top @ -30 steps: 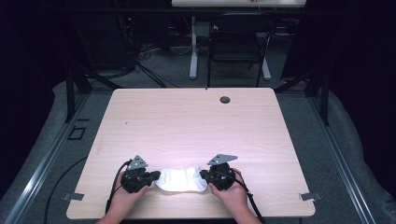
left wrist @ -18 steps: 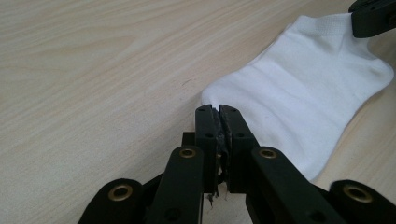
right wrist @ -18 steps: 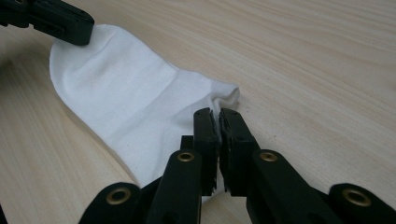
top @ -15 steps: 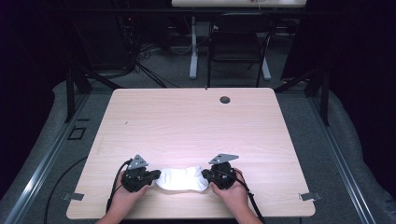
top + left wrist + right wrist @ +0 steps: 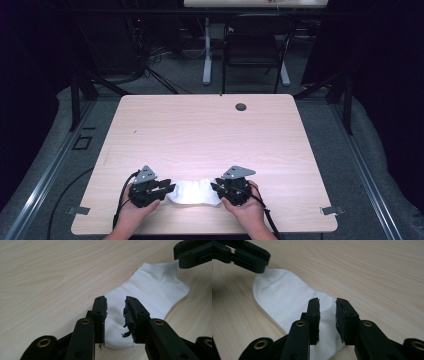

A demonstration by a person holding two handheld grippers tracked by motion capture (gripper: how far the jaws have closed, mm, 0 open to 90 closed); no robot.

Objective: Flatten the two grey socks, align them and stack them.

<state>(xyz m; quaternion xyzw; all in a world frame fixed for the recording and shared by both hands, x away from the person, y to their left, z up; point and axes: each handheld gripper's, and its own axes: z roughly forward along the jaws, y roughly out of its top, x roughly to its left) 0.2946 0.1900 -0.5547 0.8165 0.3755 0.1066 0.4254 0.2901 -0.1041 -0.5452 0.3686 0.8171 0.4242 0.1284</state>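
near the front edge of the table (image 5: pixel 210 140), a white sock (image 5: pixel 192 191) is lying flat on the wood, with the left gripper (image 5: pixel 161 188) sitting at its left end and the right gripper (image 5: pixel 218 187) at its right end. a hand is wrapping each tool from behind.

in the left gripper view, the left gripper (image 5: pixel 115 308) is holding its jaws parted with a clear gap, the sock (image 5: pixel 150 293) showing between and beyond them; the worn pads are hanging over the cloth, not pinching it. in the right gripper view, the right gripper (image 5: pixel 327 308) is likewise standing with its jaws apart over the sock (image 5: pixel 284 302), nothing clamped between them. whether the tips are resting on the fabric or hovering just off it is hard to tell.

the sock is looking thin, soft and very light, so it is likely going to slump and fold when lifted, and slide on the smooth wood if pushed. a pinch on one layer near each end, at the edge beside each gripper, is looking like the surest hold; the middle is offering nothing stiff to take.

no brand, label or writing is showing on the sock, the tools or the table.
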